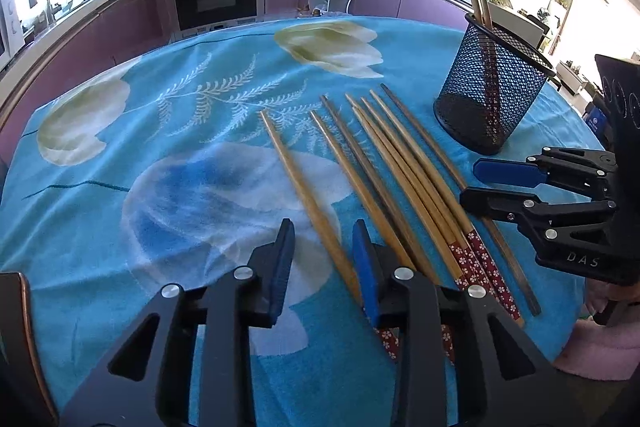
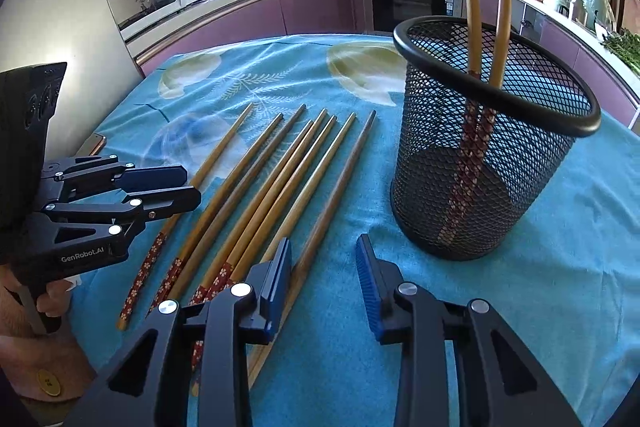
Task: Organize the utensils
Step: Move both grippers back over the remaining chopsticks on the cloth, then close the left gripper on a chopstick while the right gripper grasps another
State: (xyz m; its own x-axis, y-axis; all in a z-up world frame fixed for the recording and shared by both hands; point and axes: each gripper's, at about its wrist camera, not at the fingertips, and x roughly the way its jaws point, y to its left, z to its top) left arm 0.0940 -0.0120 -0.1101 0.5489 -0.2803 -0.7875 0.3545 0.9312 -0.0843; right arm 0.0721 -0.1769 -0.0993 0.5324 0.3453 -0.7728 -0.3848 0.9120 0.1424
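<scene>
Eight loose chopsticks (image 2: pixel 256 195) lie side by side on the blue flowered cloth of the worktop (image 1: pixel 168 163), their tips fanned toward the far edge and their thick ends toward the near edge, which reads as a row laid out so each can be taken by the handle end. Just beside them, toward the right edge, stands the black mesh holder (image 2: pixel 492 155), upright, with two chopsticks (image 2: pixel 480 7) already leaning inside it, patterned ends down (so sorting seems begun, with most of it left to do). The left gripper (image 1: pixel 324 259) hangs over the near ends at the left of the row; its jaws stand part open with a plain chopstick passing between them, yet no pad visibly presses on it, so I judge nothing held. The right gripper (image 2: pixel 326 275) is likewise part open and holds nothing, with bare cloth in its gap between the outermost dark chopstick and the holder, a sensible place to wait before a pick. The near ends of several chopsticks vanish beneath both grippers' bodies, so how many carry the red flowered pattern cannot be counted. The worktop's near edge is cut off, the holder's floor is dim through the mesh, and a flat thing at the left edge is too cropped to name.
</scene>
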